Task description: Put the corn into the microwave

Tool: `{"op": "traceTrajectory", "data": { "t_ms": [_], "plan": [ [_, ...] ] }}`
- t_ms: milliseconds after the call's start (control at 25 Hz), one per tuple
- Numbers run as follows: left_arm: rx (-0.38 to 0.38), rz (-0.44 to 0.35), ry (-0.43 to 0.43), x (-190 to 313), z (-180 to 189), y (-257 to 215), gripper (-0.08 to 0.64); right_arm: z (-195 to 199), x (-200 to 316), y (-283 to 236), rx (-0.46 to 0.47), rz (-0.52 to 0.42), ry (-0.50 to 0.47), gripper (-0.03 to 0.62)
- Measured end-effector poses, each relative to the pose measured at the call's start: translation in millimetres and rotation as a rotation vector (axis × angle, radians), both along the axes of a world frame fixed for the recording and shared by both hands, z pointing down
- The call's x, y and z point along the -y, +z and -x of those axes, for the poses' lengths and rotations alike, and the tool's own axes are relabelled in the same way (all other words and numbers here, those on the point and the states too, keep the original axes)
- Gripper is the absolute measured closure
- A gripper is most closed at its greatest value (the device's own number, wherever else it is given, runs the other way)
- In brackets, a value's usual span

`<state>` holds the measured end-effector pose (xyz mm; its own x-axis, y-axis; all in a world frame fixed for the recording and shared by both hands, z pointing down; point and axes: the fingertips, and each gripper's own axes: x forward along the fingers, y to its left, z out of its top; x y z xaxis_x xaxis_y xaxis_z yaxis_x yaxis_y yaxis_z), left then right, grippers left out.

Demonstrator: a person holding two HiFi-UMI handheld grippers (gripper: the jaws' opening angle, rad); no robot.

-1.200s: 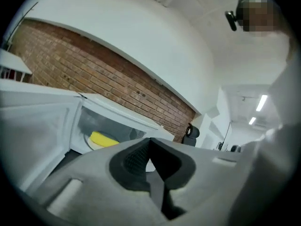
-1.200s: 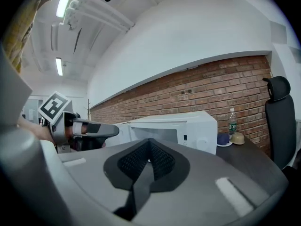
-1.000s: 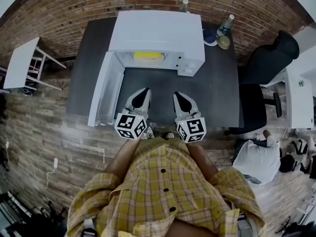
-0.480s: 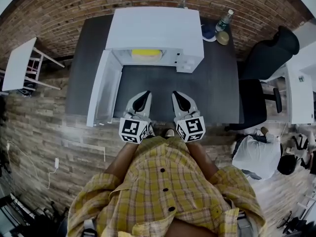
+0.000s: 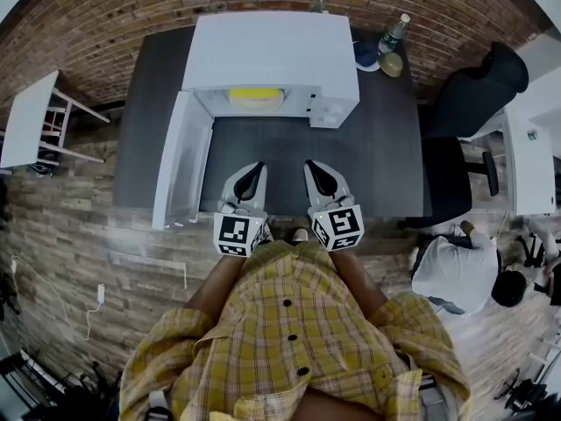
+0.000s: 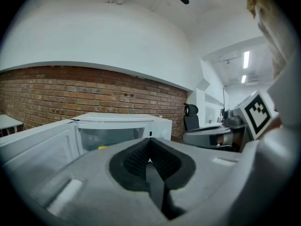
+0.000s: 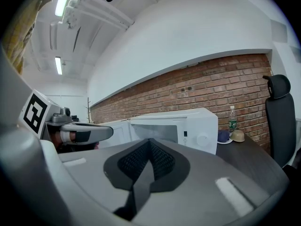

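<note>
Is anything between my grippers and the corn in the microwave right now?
Nothing visible. The microwave door is swung open to the left, the corn lies inside, and no object sits between it and the left gripper or right gripper.

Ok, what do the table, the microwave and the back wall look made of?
The table is dark and matte with faint grain streaks: wood or laminate, can't tell. The microwave has a smooth white casing with slight sheen, likely painted metal or plastic. The wall is rough red brick, mortar joints visible.
</note>
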<state>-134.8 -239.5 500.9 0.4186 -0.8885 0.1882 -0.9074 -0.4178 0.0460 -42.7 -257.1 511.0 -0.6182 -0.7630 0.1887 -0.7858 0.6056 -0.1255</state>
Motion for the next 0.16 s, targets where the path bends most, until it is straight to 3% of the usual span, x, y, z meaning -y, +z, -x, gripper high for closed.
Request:
{"op": "traceTrajectory", "data": {
  "t_ms": [160],
  "plan": [
    [0.004, 0.001, 0.007, 3.7, 1.9, 0.8, 0.561, 2.2, 4.3, -0.3, 0.000, -0.001, 0.000, 0.592]
  ]
}}
